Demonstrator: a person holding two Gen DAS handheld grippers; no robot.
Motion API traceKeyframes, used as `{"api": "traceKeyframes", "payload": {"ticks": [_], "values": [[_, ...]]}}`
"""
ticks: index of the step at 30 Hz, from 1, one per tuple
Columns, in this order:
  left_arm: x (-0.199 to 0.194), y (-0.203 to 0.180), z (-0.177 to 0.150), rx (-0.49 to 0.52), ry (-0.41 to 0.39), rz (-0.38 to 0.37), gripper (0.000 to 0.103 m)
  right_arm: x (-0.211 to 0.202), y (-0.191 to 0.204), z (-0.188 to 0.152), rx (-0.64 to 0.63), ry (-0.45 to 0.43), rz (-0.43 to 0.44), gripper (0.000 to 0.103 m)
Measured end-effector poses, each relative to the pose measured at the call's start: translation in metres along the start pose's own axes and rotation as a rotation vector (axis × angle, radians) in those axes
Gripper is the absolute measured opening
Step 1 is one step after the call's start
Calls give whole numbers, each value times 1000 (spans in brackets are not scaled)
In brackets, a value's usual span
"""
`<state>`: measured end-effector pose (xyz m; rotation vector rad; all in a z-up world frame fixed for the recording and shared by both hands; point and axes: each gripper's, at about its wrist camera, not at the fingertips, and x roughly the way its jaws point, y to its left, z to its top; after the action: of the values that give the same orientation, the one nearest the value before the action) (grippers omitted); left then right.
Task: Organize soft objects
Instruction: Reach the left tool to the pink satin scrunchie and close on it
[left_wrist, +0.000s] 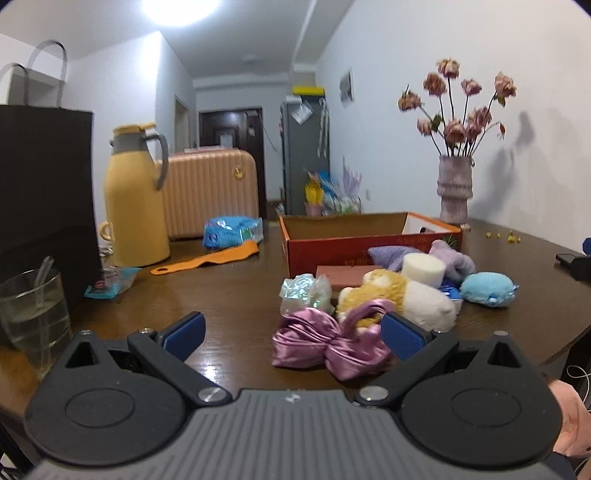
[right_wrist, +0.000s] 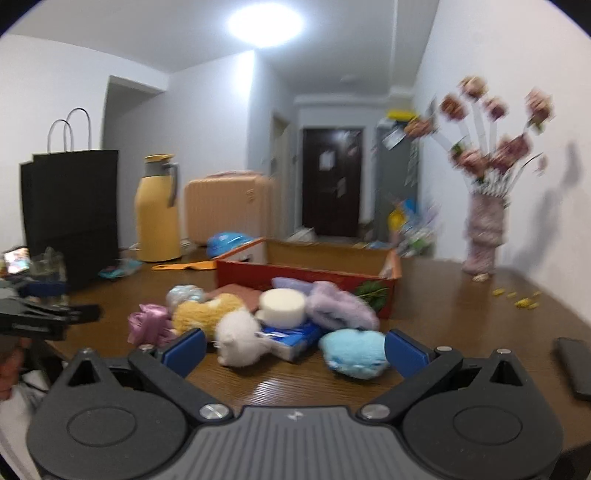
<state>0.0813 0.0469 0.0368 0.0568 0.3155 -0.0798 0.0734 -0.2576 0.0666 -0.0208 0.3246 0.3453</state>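
On my table's (left_wrist: 236, 295) left side I see a black paper bag (left_wrist: 44, 192), a yellow thermos jug (left_wrist: 135, 199), a glass of water (left_wrist: 31, 314) and an orange comb (left_wrist: 210, 256). At upper right, a vase of dried roses (left_wrist: 455, 188) stands.

A home: fridge (left_wrist: 304, 155), suitcase (left_wrist: 210, 192), flower vase (left_wrist: 455, 190) on table (left_wrist: 236, 295)

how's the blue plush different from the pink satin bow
The blue plush is fuzzy, rounded and light blue; the pink satin bow is shiny, creased and pinched at its middle. The plush lies at the right end of the pile, between the right gripper's open fingers; the bow lies at the left end, by the left gripper. Both rest on the wooden table, outside the red box.
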Motion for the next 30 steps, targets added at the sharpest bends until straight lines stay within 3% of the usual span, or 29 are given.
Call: {"api": "traceKeyframes", "payload": {"ticks": [4,7,11,14,16,18,22,26,30], "values": [[36,22,13,-13,91,-110,103,30,4,24,-11,34,156,100],[62,35,17,-41,153,-142,101,63,17,32,-13,88,233,92],[92,52,18,-108,232,-196,89,110,46,26,4,148,327,88],[108,59,16,-139,278,-243,79,142,62,14,39,183,376,74],[115,60,12,-156,303,-274,62,158,70,6,74,210,409,67],[115,59,7,-180,319,-291,46,168,74,-1,99,229,414,59],[93,52,-1,-203,296,-293,33,176,72,-13,140,264,417,25],[77,37,-9,-223,318,-312,25,168,62,-17,141,261,388,23],[69,22,-10,-225,320,-341,24,152,48,-20,126,269,362,23]]}}
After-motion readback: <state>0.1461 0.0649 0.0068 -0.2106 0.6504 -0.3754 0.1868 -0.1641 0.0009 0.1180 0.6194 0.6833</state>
